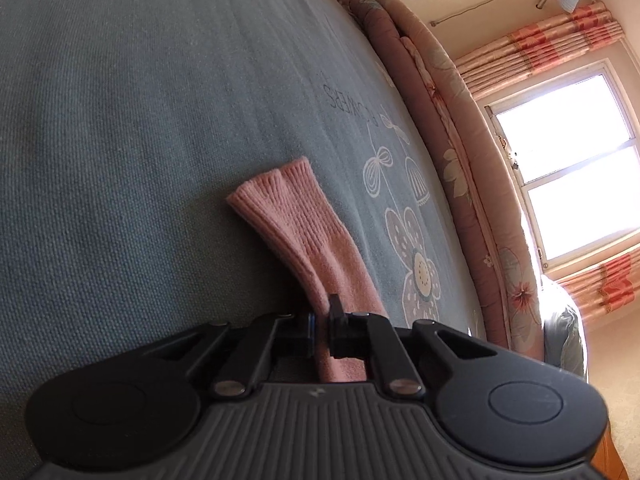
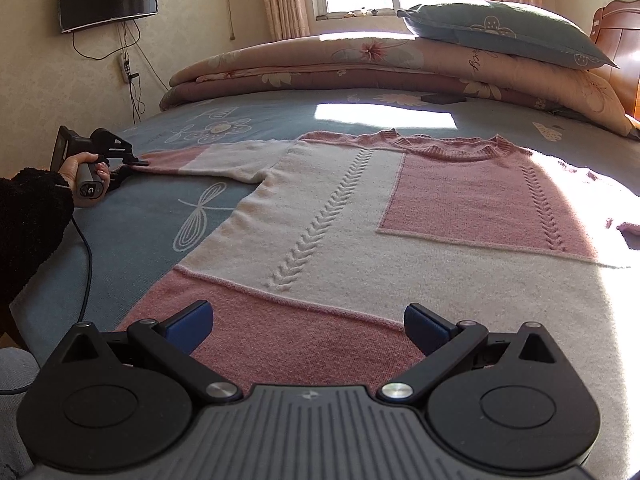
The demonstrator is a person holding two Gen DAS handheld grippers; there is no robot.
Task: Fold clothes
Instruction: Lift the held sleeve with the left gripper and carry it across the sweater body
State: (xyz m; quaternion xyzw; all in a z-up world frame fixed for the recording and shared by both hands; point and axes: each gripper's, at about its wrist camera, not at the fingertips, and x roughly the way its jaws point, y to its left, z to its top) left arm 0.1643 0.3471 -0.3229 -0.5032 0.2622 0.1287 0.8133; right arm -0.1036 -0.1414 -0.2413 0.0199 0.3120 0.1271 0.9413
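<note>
Ribbed pink knit sleeve [image 1: 298, 232] pinched in left gripper [image 1: 322, 326], flat bedsheet [image 1: 140, 140].

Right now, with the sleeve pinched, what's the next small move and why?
Probably lift the sleeve slightly and carry it across onto the sweater body. The left hand-held gripper is shut on its cuff, the sweater lies flat, and the right hand-held gripper hangs open over the hem.

Pink-and-cream knit sweater [image 2: 360, 216] flat on bed
</note>
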